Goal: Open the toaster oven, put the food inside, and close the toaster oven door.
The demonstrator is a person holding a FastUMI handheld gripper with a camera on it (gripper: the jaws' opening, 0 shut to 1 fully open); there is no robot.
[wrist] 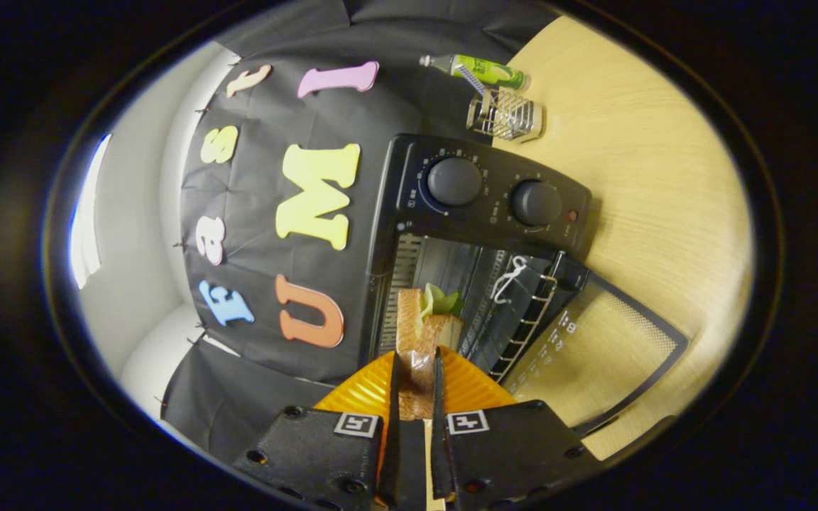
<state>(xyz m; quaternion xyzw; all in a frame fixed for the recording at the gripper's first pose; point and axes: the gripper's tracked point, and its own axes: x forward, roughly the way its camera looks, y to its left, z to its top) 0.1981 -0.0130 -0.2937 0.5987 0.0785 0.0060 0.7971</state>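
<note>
Between the jaws of the gripper [416, 369] sits a sandwich [420, 333], both fingers [394, 387] pressed against its sides; its near end is hidden between them, and the far end, with green leaves poking from the bread, reaches toward the mouth of the oven. Under the sandwich lies an orange plate [366, 387], ribbed at its rim, most of it covered by the gripper's black body, so whether the sandwich touches it cannot be told. Just beyond stands the black oven [409, 213], its door [593, 348] swung fully open and lying flat toward the counter [650, 184]; wood grain shows through the door's glass, and the white marks printed on it are too small to make out. Inside, the cavity is dark: a wire rack [530, 319] shows along one side, with a white loop of cord or wire [512, 278] on it, its nature unclear. Two knobs [454, 181] sit on the control panel, their dial marks blurred. Well beyond the oven, a green bottle [487, 71] and a small wire holder [505, 113] stand on the counter, close to each other.
</note>
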